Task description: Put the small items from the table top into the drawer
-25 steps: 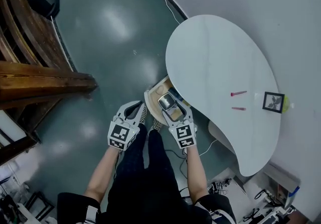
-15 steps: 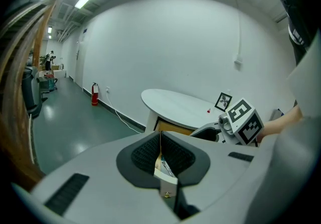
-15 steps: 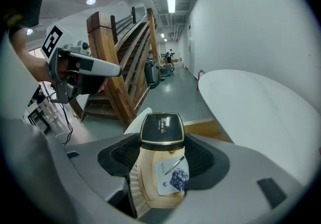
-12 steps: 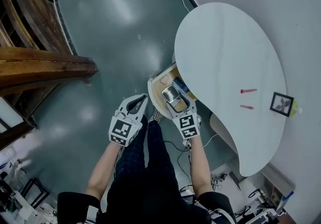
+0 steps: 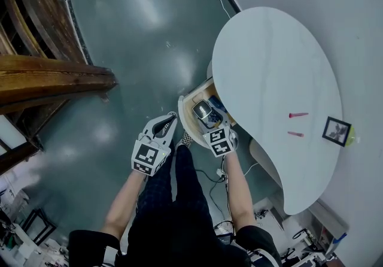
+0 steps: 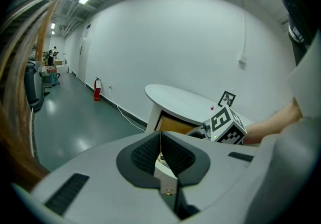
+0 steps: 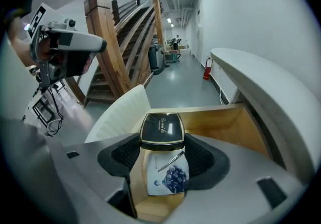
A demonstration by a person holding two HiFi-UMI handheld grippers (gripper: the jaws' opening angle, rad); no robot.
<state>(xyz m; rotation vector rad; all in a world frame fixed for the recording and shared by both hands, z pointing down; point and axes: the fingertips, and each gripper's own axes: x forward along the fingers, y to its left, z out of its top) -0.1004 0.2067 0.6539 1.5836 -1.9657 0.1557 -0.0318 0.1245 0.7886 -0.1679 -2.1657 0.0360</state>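
Over the open drawer (image 7: 220, 122), at the near-left edge of the tabletop (image 5: 269, 62), a black compact case (image 7: 161, 130) sits pinched in the right tongs (image 7: 161, 151). A blueberry-printed card (image 7: 170, 180) shows beneath it. The left tongs (image 6: 160, 153), closed and empty, hang just left. Two pink items (image 5: 298, 115) lie far right on the tabletop.

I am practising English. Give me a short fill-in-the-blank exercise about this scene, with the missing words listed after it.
1. The right gripper is shut on a compact case whose lid is ___.
2. The empty gripper, its jaws together, is the ___ one.
3. The drawer under the table top stands ___.
4. Near the picture frame lie ___ small pink items.

Missing words: black; left; open; two.
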